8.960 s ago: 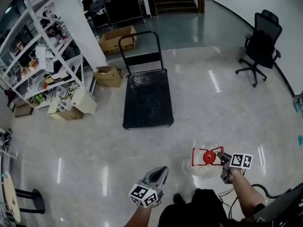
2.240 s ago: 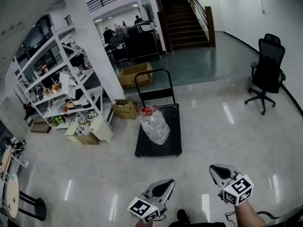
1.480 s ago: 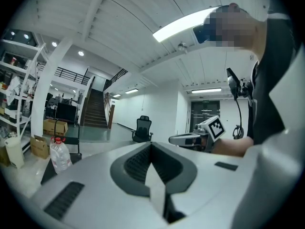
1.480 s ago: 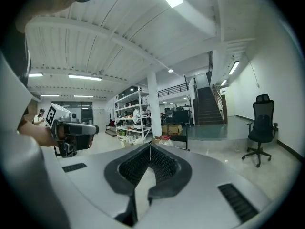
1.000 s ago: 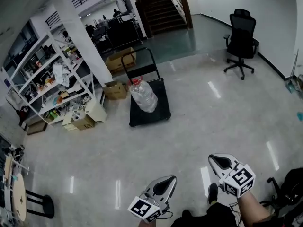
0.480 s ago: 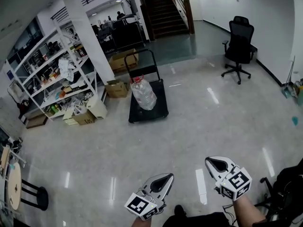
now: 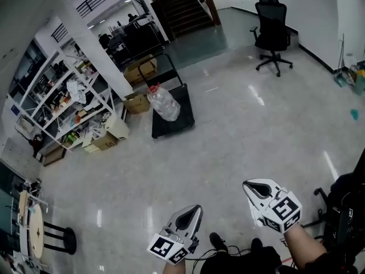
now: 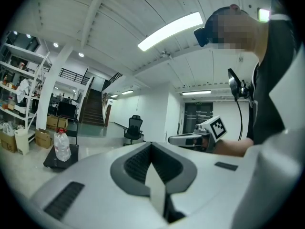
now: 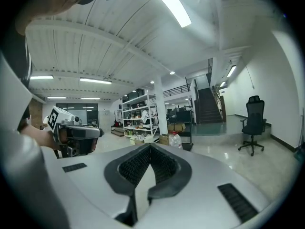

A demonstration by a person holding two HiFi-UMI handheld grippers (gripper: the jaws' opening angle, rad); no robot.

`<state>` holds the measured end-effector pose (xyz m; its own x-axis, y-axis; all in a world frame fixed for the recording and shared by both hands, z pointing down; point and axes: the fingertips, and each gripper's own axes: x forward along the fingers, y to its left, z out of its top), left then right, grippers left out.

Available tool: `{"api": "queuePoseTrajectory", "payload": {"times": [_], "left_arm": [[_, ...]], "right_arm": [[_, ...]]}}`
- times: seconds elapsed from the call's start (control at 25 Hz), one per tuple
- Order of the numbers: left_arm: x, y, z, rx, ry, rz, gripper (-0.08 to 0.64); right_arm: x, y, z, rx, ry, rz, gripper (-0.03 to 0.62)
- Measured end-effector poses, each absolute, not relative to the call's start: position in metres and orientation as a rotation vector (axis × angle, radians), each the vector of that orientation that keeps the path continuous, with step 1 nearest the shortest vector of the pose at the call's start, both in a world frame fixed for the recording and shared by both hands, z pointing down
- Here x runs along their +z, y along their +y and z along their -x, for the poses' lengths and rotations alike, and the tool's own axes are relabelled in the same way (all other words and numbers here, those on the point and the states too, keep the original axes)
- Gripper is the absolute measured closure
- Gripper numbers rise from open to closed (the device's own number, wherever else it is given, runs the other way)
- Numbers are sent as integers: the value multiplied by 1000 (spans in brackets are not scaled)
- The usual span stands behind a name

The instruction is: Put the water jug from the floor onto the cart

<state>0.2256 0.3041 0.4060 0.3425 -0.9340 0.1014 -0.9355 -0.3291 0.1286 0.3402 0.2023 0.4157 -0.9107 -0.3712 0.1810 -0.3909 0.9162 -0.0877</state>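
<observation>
The clear water jug (image 7: 164, 104) with a red cap stands on the black flat cart (image 7: 174, 121), far ahead at upper left in the head view. Both grippers are low in that view, well away from the cart, over bare floor. My left gripper (image 7: 196, 209) is shut with nothing in it, and my right gripper (image 7: 248, 184) is shut and empty too. The left gripper view shows its jaws (image 8: 151, 144) closed, with the jug (image 8: 62, 147) small at far left. In the right gripper view the closed jaws (image 9: 150, 146) point toward the jug (image 9: 175, 140) and cart (image 9: 187, 147).
A white shelving rack (image 7: 68, 104) full of clutter lines the left, with cardboard boxes (image 7: 137, 103) at its foot and beside the cart. A white column (image 7: 91, 44) rises behind. A black office chair (image 7: 272, 30) stands at the upper right. A round table (image 7: 31, 236) is at the lower left.
Both grippers and the view have drawn back from the cart, which now looks smaller and farther. The jug, earlier on the floor in the right gripper, stands on the cart.
</observation>
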Motion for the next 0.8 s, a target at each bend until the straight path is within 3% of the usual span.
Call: {"api": "queuePoseTrajectory", "payload": {"times": [0.36,0.8], "left_arm": [[398,345,-254,6,-1652,-2485,561],[384,385,-212,-42,-1689,-2486,561]], "right_arm": [[396,238,-361,204,-2926,-682,591],[391,281,-329,221,-2902,-721,591]]}}
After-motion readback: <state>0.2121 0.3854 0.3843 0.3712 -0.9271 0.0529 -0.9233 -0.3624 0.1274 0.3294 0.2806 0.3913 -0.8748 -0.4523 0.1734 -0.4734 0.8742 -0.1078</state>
